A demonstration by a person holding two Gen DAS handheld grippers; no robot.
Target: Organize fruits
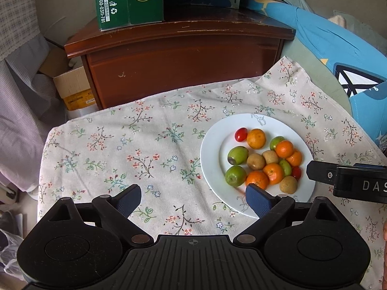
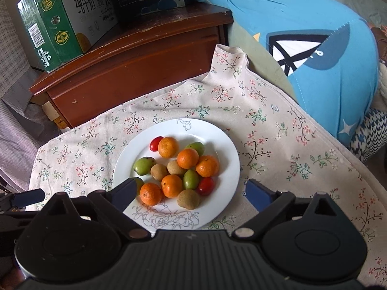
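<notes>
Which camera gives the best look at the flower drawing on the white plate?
The right wrist view: the outlined flower drawing lies unobstructed on the near rim of the plate. In the left wrist view that rim is mostly hidden behind the left tool, so only small bits of the drawing show.

Domestic setting, most likely a bedroom: a scuffed wooden nightstand carrying a milk carton, a blue printed pillow, and a floral cloth under a white plate of fruit.
</notes>
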